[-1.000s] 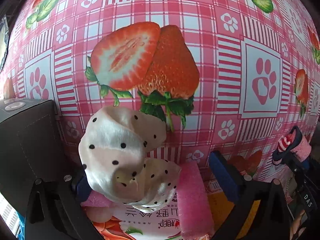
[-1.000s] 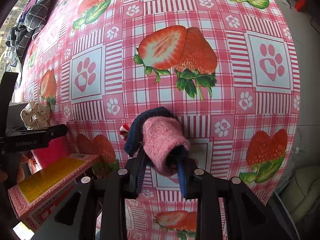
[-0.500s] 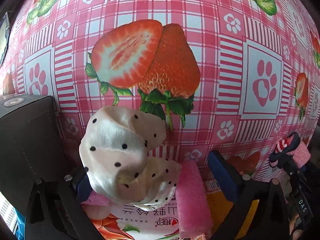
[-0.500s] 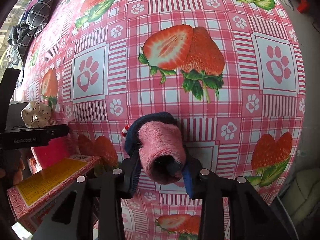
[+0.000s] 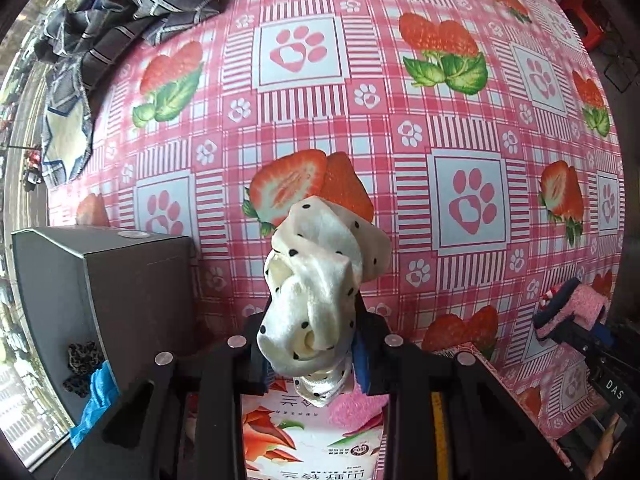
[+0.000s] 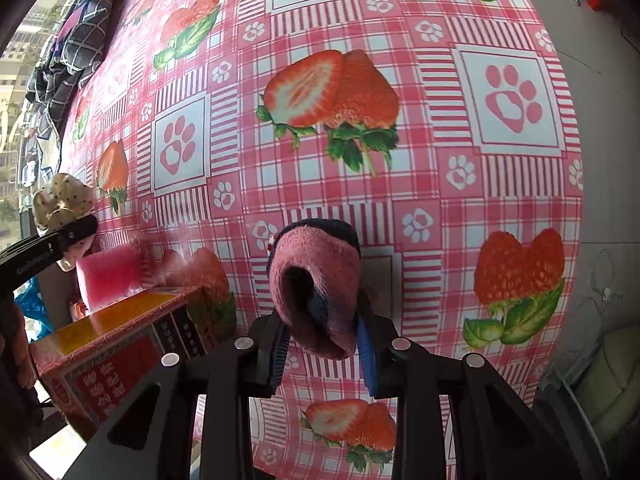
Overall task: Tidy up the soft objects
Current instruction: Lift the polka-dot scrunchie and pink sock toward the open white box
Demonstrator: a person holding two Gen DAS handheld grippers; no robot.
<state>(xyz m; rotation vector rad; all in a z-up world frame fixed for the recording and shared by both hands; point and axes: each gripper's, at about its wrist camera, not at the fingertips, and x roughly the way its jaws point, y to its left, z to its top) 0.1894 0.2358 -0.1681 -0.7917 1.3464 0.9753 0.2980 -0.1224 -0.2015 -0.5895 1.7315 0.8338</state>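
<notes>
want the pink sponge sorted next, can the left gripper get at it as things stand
Probably not: the left gripper is shut on the polka-dot cloth, so nothing is free for the pink sponge on the box just below.

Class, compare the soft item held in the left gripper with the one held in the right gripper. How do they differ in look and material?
The polka-dot cloth in the left gripper is cream, smooth and shiny with black dots; the pink sock in the right gripper is fuzzy knit, with navy at its edge. The cloth is knotted into folds; the sock shows an open, tube-like mouth. Both are clamped between closed fingers above the strawberry tablecloth.
</notes>
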